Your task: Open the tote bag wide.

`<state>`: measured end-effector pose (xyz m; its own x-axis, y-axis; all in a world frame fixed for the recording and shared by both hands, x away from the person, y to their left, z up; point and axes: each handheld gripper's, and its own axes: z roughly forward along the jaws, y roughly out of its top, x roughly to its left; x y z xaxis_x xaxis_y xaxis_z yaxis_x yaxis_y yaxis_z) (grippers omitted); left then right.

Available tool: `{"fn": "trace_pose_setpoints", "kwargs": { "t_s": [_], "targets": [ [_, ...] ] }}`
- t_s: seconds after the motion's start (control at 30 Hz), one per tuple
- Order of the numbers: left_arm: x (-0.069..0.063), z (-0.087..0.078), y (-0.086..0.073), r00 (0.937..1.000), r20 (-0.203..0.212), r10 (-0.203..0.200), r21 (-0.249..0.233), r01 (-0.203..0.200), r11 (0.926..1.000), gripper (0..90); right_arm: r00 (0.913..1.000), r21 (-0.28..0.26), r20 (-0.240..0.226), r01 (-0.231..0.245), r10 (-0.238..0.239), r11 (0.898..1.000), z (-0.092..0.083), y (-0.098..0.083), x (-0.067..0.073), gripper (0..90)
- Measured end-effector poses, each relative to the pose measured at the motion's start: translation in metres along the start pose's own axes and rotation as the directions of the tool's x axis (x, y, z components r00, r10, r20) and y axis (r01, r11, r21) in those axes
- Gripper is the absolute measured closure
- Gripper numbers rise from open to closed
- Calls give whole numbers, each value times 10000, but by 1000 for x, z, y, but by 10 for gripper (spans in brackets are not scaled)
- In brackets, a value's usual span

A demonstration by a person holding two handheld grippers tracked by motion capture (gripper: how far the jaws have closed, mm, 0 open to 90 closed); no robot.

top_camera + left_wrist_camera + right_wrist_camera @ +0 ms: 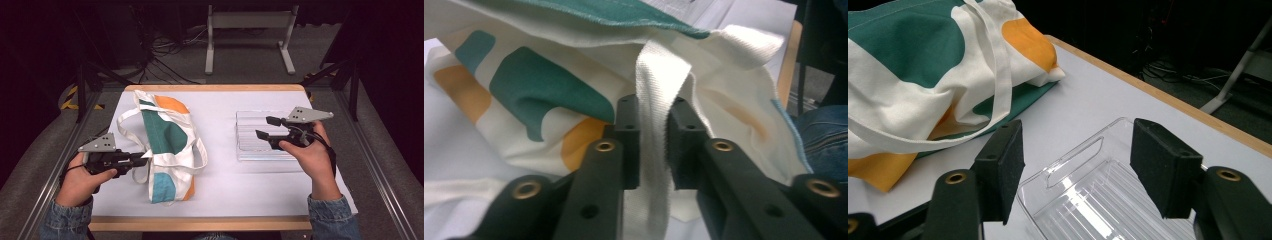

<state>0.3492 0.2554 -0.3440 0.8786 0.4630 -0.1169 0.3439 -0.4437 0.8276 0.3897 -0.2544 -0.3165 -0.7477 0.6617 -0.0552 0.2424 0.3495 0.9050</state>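
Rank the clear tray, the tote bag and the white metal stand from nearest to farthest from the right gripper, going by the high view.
1. Clear tray: directly under the right gripper, at the table's right.
2. Tote bag: to its left, across bare tabletop.
3. White metal stand: on the floor beyond the table's far edge.

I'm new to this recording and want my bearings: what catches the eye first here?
The white tote bag with teal and orange patches, lying left of centre on the white table, stands out most. The left tongs are shut on one of its white straps. To the right lies a clear plastic tray, with the right tongs open above it.
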Motion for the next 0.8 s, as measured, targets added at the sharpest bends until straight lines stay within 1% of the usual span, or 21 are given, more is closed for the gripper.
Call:
{"fn": "trace_pose_setpoints", "kwargs": {
  "t_s": [0.07, 0.2, 0.23, 0.27, 0.4, 0.43, 0.53, 0.63, 0.73, 0.8],
  "targets": [
    [0, 0, 0, 10000, 37, -73, -28, 73, 10000, 841, 10000, 4, -39, 36, -36, 10000, 0, 1, 2, 396],
    [0, 0, 0, 9999, 50, -109, -126, 110, 9999, 848, 9997, -94, -217, 128, -130, 9999, 2, 4, 7, 405],
    [0, 0, 0, 10000, 14, -34, -159, 35, 9999, 848, 9994, -120, -303, 159, -162, 9998, 2, 5, 9, 408],
    [0, 0, 1, 10000, 12, -60, -190, 60, 9998, 848, 9986, -185, -494, 197, -206, 9996, 4, 7, 13, 412],
    [-1, 0, 1, 10000, 8, -26, -225, 26, 9997, 848, 9946, -314, -948, 403, -431, 9987, 10, 12, 25, 414],
    [-1, 0, 1, 10000, 8, -26, -225, 26, 9997, 848, 9946, -314, -948, 403, -431, 9987, 10, 12, 25, 414],
    [-2, 0, 1, 10000, -5, 5, -298, -5, 9996, 848, 9887, -341, -1347, 612, -652, 9975, 17, 17, 37, 414],
    [-2, 0, 2, 10000, -11, 40, -321, -40, 9995, 847, 9834, -395, -1643, 719, -774, 9966, 21, 20, 46, 413],
    [-2, 1, 2, 10000, 15, 48, -366, -48, 9993, 845, 9757, -477, -2004, 807, -887, 9956, 26, 23, 55, 413],
    [-2, 1, 1, 10000, 38, 22, -401, -20, 9992, 844, 9716, -472, -2160, 881, -962, 9950, 30, 24, 61, 413]
  ]
}}
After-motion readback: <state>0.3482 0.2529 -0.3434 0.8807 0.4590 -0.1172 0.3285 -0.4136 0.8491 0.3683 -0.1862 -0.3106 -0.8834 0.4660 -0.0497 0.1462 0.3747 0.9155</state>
